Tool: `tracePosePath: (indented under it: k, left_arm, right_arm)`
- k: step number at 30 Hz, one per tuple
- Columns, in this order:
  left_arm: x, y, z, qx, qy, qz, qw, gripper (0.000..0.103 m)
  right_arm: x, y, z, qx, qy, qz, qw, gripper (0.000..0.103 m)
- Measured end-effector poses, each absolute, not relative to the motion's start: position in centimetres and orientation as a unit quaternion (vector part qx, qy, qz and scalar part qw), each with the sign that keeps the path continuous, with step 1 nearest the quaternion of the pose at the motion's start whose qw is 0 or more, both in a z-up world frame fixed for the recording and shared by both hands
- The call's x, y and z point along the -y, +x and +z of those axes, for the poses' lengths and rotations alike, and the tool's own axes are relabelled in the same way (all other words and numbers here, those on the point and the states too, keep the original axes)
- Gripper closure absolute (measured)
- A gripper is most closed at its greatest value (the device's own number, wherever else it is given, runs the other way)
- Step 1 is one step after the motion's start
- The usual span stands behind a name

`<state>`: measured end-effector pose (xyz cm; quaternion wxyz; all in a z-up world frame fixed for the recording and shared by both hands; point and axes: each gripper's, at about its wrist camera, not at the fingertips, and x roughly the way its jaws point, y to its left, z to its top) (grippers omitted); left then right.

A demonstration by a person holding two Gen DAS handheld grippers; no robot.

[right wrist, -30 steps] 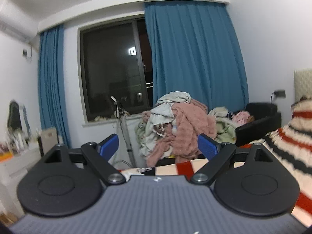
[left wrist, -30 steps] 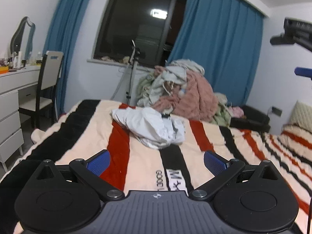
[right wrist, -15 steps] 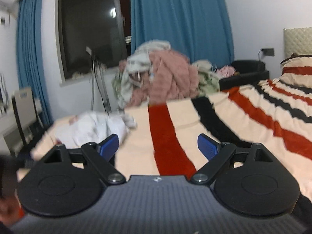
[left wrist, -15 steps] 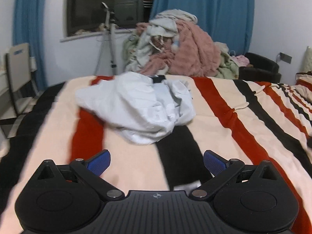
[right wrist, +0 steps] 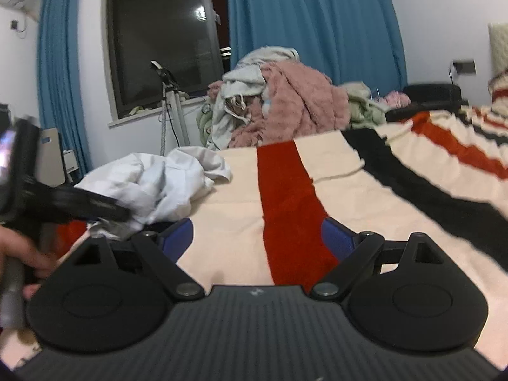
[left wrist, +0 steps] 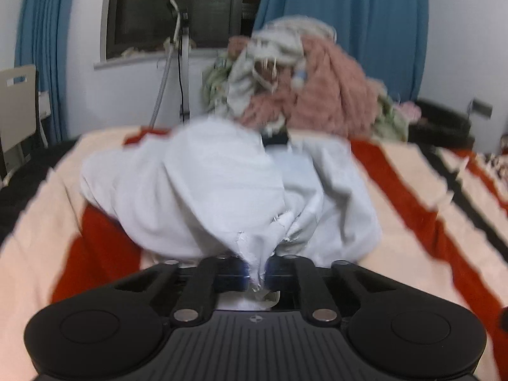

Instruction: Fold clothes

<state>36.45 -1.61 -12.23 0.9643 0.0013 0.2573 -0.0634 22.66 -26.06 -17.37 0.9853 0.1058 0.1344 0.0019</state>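
A bedroom at night: blue curtains (right wrist: pixel 304 31) flank a dark window (right wrist: pixel 165 31), and a bed (right wrist: pixel 241 190) under a cream blanket with red and black stripes fills the foreground. Beyond its far edge a heap of unsorted clothes (right wrist: pixel 285 101), pink and grey-green, is piled up, well ahead of both my tools.

My left gripper (left wrist: pixel 256 274) has its jaws clenched on a pinch of the white garment (left wrist: pixel 206 190); the cloth bunches into the gap between the blue pads and fans out straight ahead of them, crumpled, lying on the bed. My right gripper (right wrist: pixel 257 238) is released, jaws spread wide over bare blanket with nothing between them; the white garment sits ahead and to the left of those jaws, apart from them, and the left tool crosses the left edge of that view.

As I judge it, the folding has barely begun. One garment is only gripped at an edge, not yet spread flat, and no crease is made. Nothing folded shows anywhere. Left to do: bring my right jaws to a second edge, stretch it out, fold it, then work through the heap.
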Motion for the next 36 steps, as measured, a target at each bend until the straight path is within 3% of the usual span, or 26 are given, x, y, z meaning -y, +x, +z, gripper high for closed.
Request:
tracePosePath:
  k: [3, 10, 21, 25, 30, 36]
  left_arm:
    - [-0.6, 34.0, -9.0, -0.201, -0.014, -0.067, 0.977, 0.098]
    - [-4.0, 27.1, -2.6, -0.149, -0.088, -0.108, 0.979, 0.098]
    - [-5.7, 12.7, 1.9, -0.139, -0.113, -0.177, 0.968, 0.098]
    - [-8.9, 9.1, 1.8, -0.141, -0.158, -0.175, 0.961, 0.098]
    - [-12.7, 8.0, 0.8, -0.156, -0.203, -0.154, 0.954, 0.098]
    - [-13.5, 9.6, 0.4, -0.158, -0.207, -0.155, 0.953, 0.098]
  right_arm:
    - [26.3, 23.2, -17.6, -0.137, 0.118, -0.002, 0.983, 0.014]
    - [25.6, 21.4, -16.4, -0.123, 0.121, 0.019, 0.985, 0.014]
    - [23.8, 12.1, -10.6, -0.145, 0.210, 0.170, 0.952, 0.014]
    - [20.4, 8.3, -8.2, -0.128, 0.123, 0.232, 0.956, 0.028]
    - [15.0, 5.9, -8.8, -0.129, 0.027, 0.331, 0.934, 0.030]
    - [7.9, 3.8, -12.2, -0.092, -0.183, 0.382, 0.901, 0.033]
